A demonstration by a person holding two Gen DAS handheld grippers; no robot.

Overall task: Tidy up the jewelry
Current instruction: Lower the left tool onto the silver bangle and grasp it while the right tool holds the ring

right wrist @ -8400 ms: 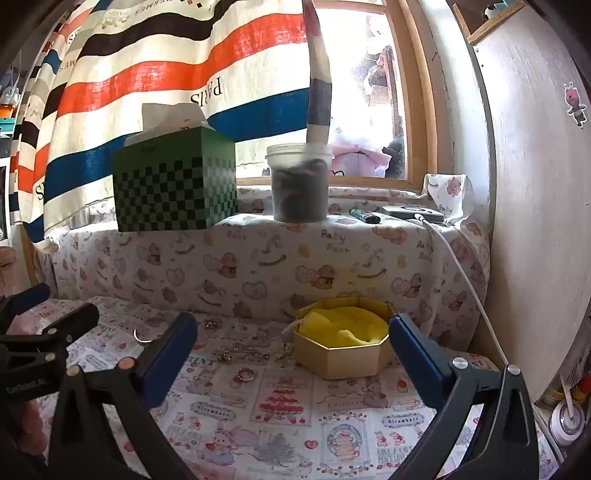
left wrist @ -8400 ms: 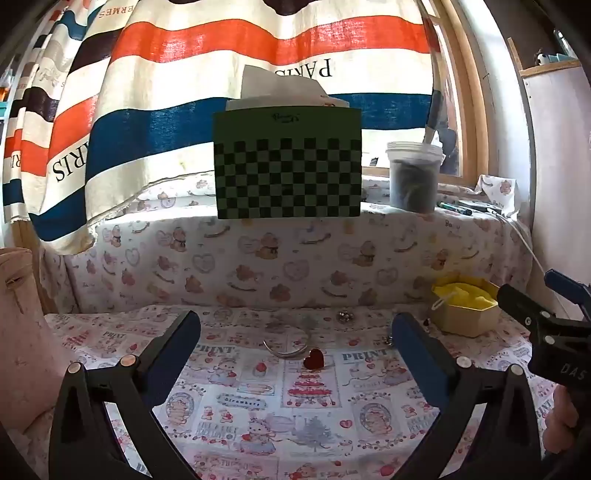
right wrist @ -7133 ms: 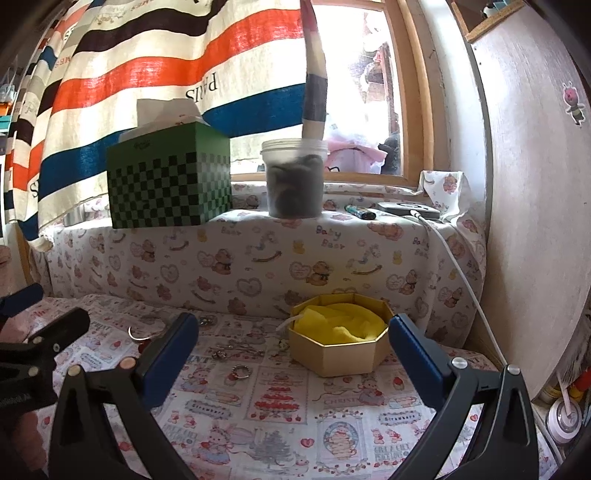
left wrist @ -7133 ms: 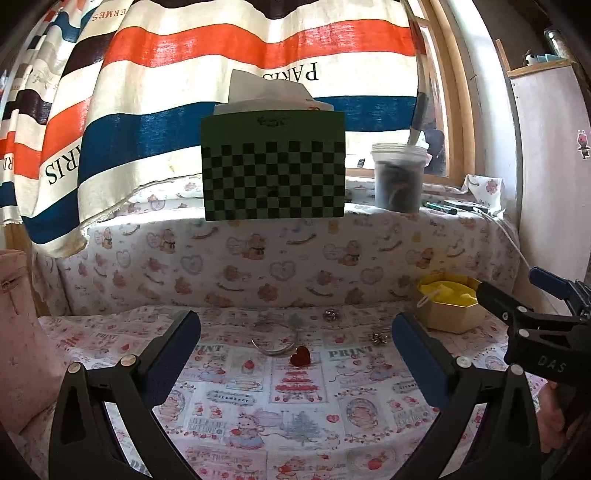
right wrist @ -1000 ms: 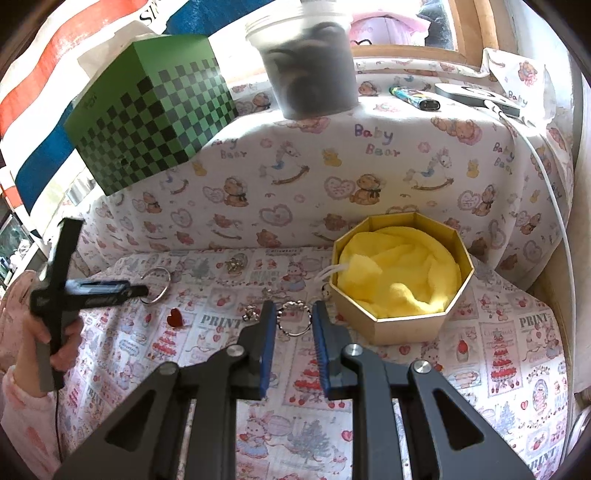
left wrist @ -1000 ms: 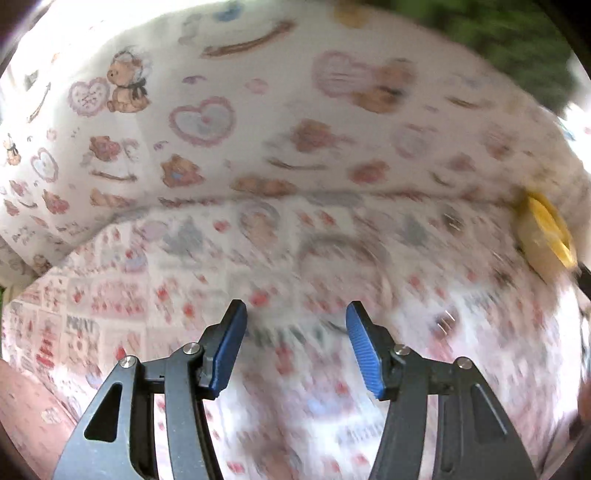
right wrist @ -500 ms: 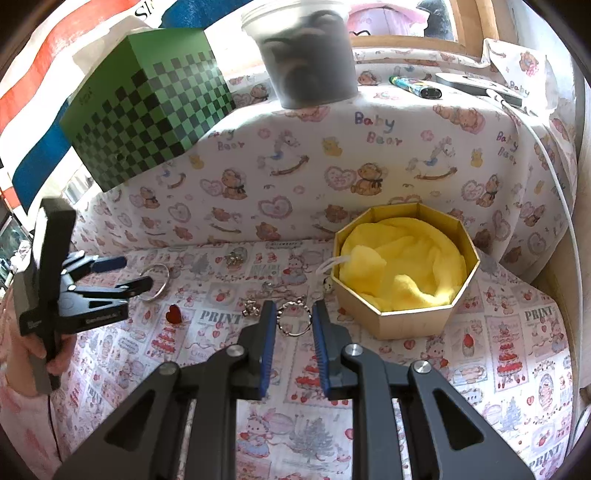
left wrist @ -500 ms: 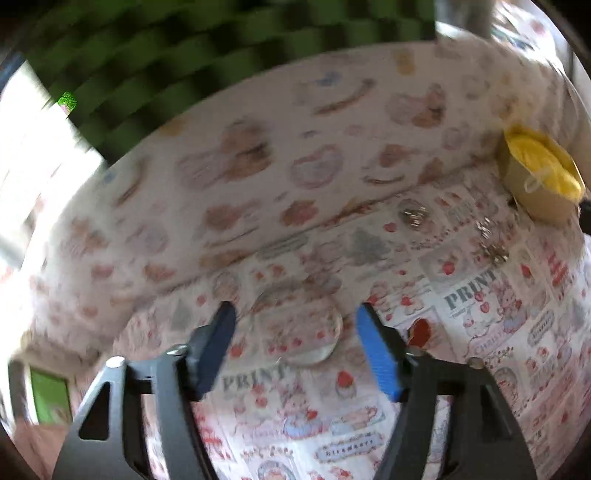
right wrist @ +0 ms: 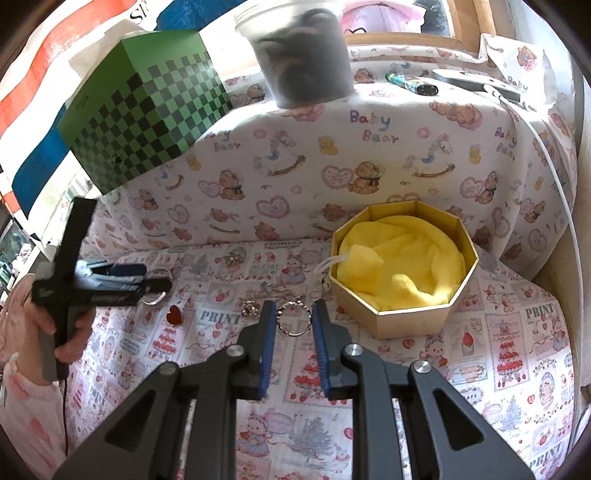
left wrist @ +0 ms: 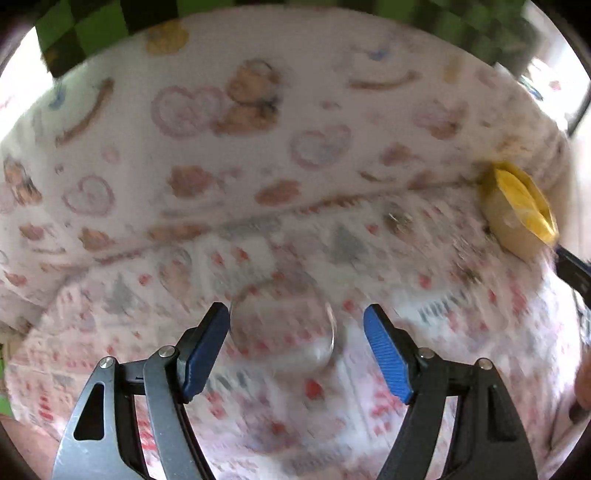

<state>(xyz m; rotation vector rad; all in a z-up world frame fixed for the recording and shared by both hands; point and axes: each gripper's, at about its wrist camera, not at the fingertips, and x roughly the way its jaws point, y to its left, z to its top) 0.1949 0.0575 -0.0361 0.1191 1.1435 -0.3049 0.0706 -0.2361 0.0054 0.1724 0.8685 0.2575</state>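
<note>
The left tool (left wrist: 295, 336) stands wide open astride the bangle (left wrist: 282, 325) lying flat on the worktop (right wrist: 498, 369); the right tool (right wrist: 294, 332), narrowly parted and empty, brackets a beaded ring (right wrist: 294, 322) beside the yellow-lined box (right wrist: 402, 314).

The view is motion-blurred throughout. The left hand-held gripper (left wrist: 295, 332) has its 2 blue-padded fingers (left wrist: 386, 354) spread wide apart, angled down over the worktop covered in a white cloth with red and pink cartoon prints (left wrist: 424, 369). Between the fingers lies a thin, pale ring-shaped bangle (left wrist: 282, 323), its left edge just beside the left pad; contact cannot be determined. At the right edge sits a tan box with yellow fabric lining (left wrist: 519, 218). Behind the worktop rises a backdrop of white cloth printed with bears and hearts (left wrist: 240, 110). A green and black checkered box (left wrist: 85, 33) shows along the top edge.
</note>
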